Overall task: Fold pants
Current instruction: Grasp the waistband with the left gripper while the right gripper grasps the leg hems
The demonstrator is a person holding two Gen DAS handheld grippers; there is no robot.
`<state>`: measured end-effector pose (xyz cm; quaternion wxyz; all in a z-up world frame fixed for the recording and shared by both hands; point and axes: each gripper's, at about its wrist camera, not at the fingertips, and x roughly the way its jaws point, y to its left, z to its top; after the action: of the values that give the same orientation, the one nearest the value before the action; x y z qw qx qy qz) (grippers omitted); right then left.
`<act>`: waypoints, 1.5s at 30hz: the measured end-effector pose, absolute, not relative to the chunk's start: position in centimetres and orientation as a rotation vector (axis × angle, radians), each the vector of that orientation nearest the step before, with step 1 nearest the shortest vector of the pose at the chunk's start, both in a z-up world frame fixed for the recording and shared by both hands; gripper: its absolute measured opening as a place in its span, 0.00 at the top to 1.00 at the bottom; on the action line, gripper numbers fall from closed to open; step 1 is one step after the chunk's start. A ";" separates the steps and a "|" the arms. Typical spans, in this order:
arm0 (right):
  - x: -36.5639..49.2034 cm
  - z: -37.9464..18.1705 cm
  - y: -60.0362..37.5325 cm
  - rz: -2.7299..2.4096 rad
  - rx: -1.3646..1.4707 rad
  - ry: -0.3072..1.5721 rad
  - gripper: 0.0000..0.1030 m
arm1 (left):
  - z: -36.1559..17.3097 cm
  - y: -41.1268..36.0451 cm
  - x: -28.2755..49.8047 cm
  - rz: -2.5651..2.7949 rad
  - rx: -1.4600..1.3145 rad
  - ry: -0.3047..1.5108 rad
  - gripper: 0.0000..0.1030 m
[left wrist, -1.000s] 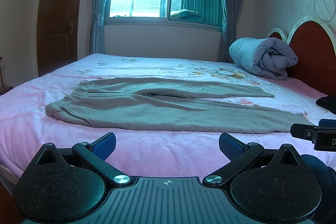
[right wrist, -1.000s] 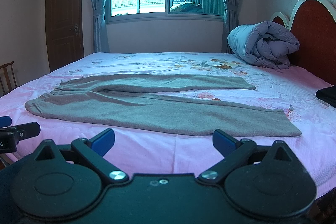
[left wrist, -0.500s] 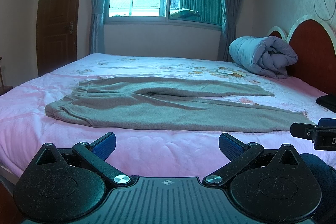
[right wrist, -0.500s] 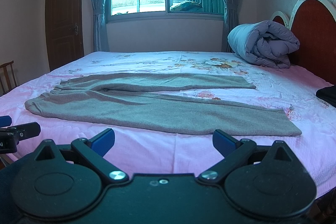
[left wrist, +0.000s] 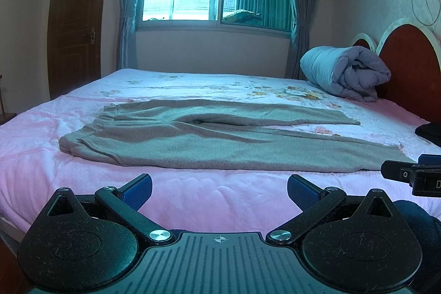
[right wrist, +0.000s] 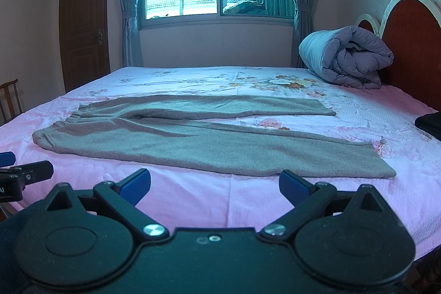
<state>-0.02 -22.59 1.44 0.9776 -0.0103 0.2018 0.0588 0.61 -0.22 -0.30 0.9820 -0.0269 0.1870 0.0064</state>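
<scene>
Grey-brown pants [left wrist: 209, 139] [right wrist: 193, 139] lie flat across the pink bed, waistband to the left, both legs stretched to the right and spread apart. My left gripper [left wrist: 219, 190] hovers open over the near edge of the bed, short of the pants and holding nothing. My right gripper [right wrist: 215, 188] is also open and empty, just short of the nearer leg. Each gripper shows at the other view's side: the right one [left wrist: 413, 177], the left one [right wrist: 19, 174].
The bed [left wrist: 220, 200] has a pink floral sheet. A rolled grey-blue duvet [right wrist: 347, 59] sits against the red headboard [right wrist: 413, 46] at far right. A dark folded item [right wrist: 430, 124] lies at the right edge. Window, curtains and a wooden door [right wrist: 82, 26] stand behind; a chair [right wrist: 9, 98] at left.
</scene>
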 end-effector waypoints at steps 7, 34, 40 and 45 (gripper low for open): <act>1.0 1.2 -23.6 0.145 0.033 0.434 0.08 | 0.0 1.1 1.3 -0.039 -0.131 0.410 0.00; 30.5 9.4 -24.0 0.151 -0.016 0.416 0.08 | 1.9 29.7 38.0 0.033 -0.079 0.553 0.00; 37.9 4.9 -20.1 0.207 -0.061 0.468 0.08 | -4.2 33.8 46.1 0.077 -0.169 0.617 0.00; 43.7 2.3 -19.1 0.218 -0.016 0.521 0.08 | -8.5 34.8 50.9 0.055 -0.132 0.681 0.00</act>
<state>43.73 -19.12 2.29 0.9603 -0.0080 0.2572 0.1076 50.94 34.85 -8.51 0.9401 -0.0649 0.3335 0.0269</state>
